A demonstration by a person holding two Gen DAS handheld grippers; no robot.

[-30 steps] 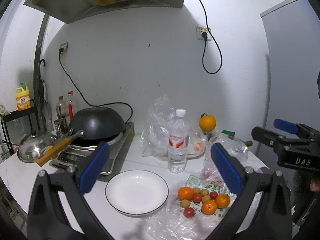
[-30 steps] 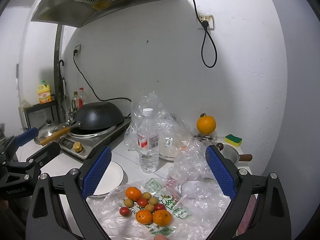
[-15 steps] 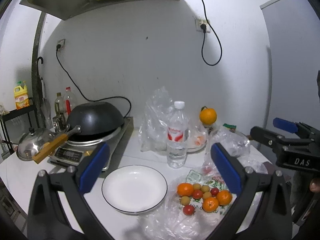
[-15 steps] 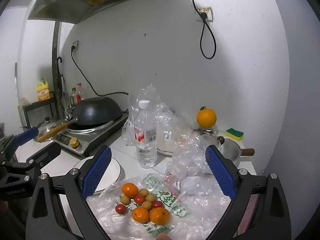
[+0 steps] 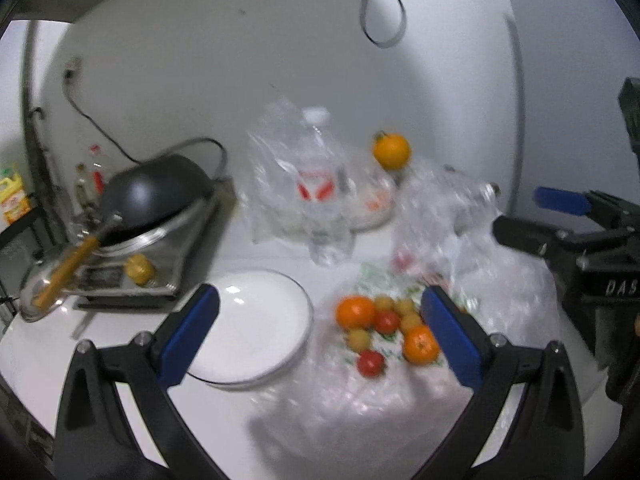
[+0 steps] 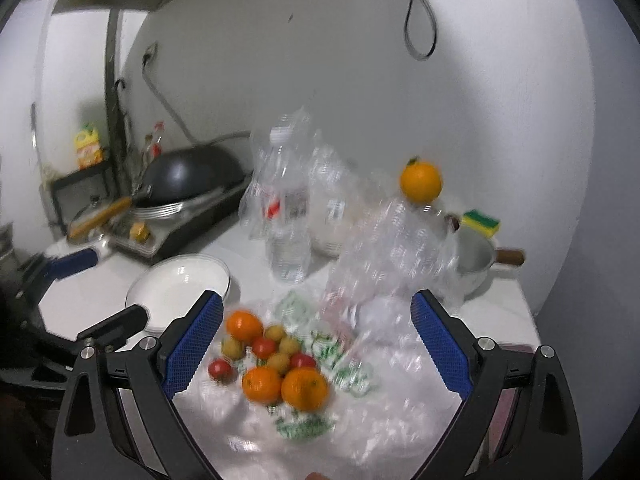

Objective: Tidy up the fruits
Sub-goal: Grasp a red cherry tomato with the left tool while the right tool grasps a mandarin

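Note:
A pile of small fruits (image 5: 384, 330) lies on a clear plastic bag (image 5: 360, 400): tangerines, red cherry tomatoes and small yellowish fruits. It also shows in the right wrist view (image 6: 276, 360). An empty white plate (image 5: 252, 332) sits left of the pile, also seen in the right wrist view (image 6: 180, 284). My left gripper (image 5: 320, 336) is open, above the plate's right rim and the pile. My right gripper (image 6: 316, 344) is open, above the pile. Neither holds anything.
A water bottle (image 5: 328, 200) and crumpled bags stand behind the pile. A large orange (image 6: 420, 182) sits at the back. A black wok (image 5: 156, 192) rests on a cooker at left. A small pot (image 6: 476, 264) and sponge (image 6: 482, 222) are at right.
Both grippers have moved forward and tilted down toward the counter; the fruits and plate now look larger and closer. The frames are motion-blurred. Jaws stay open.

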